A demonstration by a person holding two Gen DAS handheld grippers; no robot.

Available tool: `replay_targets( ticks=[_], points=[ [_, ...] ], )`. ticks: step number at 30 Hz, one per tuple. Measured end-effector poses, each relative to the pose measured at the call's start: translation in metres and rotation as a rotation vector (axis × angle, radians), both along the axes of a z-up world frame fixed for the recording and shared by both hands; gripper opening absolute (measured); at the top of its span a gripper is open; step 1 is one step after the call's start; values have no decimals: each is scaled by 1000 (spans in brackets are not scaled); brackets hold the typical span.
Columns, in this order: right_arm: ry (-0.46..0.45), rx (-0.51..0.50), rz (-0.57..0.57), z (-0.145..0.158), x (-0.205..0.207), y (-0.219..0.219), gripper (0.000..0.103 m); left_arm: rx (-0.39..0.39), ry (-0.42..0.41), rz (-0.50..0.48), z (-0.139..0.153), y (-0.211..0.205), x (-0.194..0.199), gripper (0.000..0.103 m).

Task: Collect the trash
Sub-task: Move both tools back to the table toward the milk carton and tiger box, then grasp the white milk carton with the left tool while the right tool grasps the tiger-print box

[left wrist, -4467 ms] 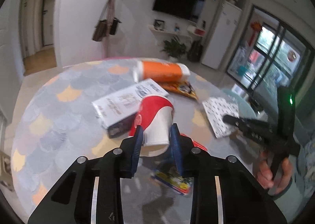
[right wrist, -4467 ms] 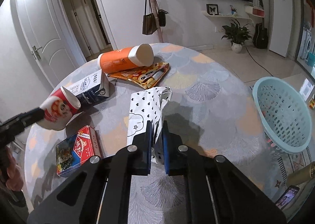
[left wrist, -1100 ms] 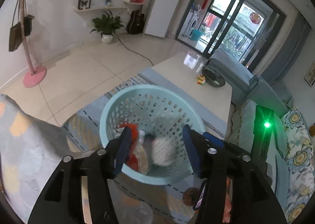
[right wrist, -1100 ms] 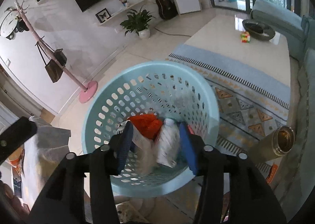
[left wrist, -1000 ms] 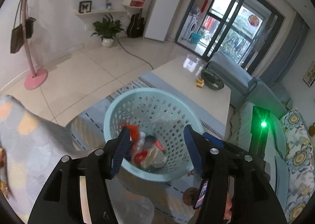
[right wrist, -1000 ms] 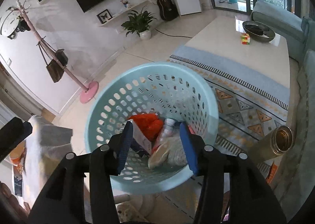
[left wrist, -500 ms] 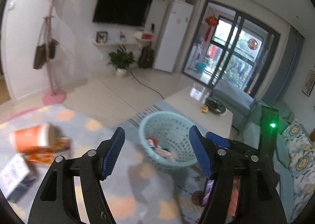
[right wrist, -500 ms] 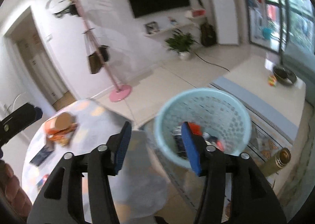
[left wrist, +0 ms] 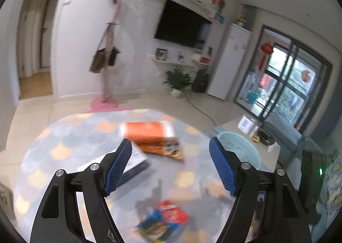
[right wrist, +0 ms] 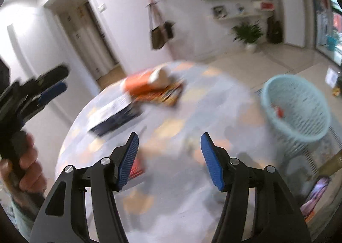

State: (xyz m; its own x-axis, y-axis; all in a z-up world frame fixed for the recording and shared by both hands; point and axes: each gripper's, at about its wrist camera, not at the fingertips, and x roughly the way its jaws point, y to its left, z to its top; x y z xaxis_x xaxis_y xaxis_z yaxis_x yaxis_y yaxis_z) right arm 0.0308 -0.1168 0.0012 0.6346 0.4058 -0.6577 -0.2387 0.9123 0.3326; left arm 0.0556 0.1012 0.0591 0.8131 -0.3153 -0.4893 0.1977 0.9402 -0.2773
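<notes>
Both grippers hover empty over a round tabletop strewn with trash, in a bright living room.

The left gripper (left wrist: 171, 168) and right gripper (right wrist: 170, 157) each have their blue-padded fingers (left wrist: 118, 168) spread wide, holding nothing. The round tabletop with a grey-and-orange scale pattern (left wrist: 64, 136) fills the lower half of both views. At its centre lie an orange cylindrical canister (left wrist: 147, 129) on its side, an orange snack packet (left wrist: 164, 148) touching it below, and a white-and-dark carton (left wrist: 132, 162) to the left. A red-and-blue flat packet (left wrist: 164, 219) sits bottom centre. A pale blue perforated plastic basket (right wrist: 297, 110) stands at the right, beyond the tabletop's edge. A black wall-mounted television (left wrist: 181, 27) hangs at upper centre, a pink coat stand (left wrist: 109, 50) at upper left.
</notes>
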Motion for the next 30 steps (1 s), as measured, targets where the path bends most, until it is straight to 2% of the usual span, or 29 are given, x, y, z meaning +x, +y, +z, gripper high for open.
replay_targets(
  ticks=[6, 10, 11, 15, 18, 21, 24, 27, 30],
  points=[
    [169, 16, 101, -47, -10, 59, 57, 9, 89, 73, -30, 54, 15, 73],
    [236, 28, 100, -66, -5, 76, 57, -21, 138, 102, -53, 84, 22, 73],
    [229, 29, 84, -66, -4, 79, 59, -30, 152, 109, -59, 92, 24, 73],
    [252, 69, 49, -68, 10, 86, 84, -32, 187, 115, -73, 106, 34, 73],
    [252, 62, 3, -66, 19, 102, 89, -29, 199, 114, -81, 111, 41, 73],
    [225, -15, -38, -66, 28, 123, 94, -46, 212, 111, -85, 118, 52, 73],
    [181, -159, -52, -68, 26, 145, 94, -56, 232, 87, -89, 119, 64, 73],
    [138, -264, 17, -70, 17, 152, 89, -37, 248, 37, -91, 110, 79, 73],
    [129, -257, 73, -68, 10, 142, 76, -13, 277, -30, -96, 97, 92, 73]
  ],
)
